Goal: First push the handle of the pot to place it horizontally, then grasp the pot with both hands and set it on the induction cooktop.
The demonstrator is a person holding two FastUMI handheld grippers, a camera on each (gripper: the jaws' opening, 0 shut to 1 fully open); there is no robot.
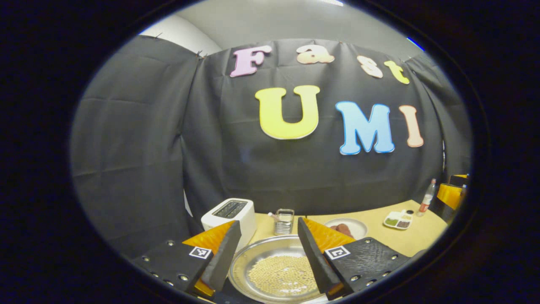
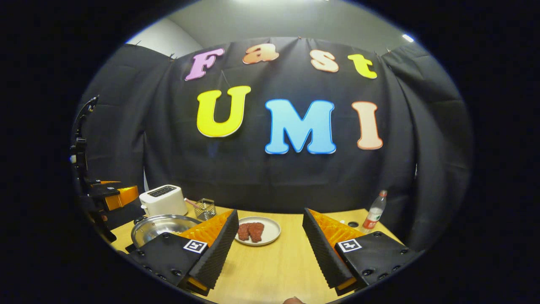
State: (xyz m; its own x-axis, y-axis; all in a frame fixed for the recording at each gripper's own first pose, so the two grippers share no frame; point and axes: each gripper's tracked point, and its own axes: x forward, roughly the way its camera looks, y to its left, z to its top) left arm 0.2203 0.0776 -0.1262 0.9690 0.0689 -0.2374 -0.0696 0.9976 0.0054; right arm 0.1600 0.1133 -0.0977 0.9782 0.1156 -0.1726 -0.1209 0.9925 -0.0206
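A shallow steel pot holding a layer of small yellow grains sits on the wooden table, right below and between the fingers of my left gripper, which stands open and touches nothing. In the right gripper view the same pot lies at the left, with a small dark knob at its left rim. My right gripper is open over bare table, well to the right of the pot. The left gripper shows at the far left of that view; the right gripper shows at the right edge of the left gripper view.
Behind the pot stand a white toaster and a small wire basket. A white plate with red meat slices lies mid-table. A seasoning tray and a plastic bottle are at the back right.
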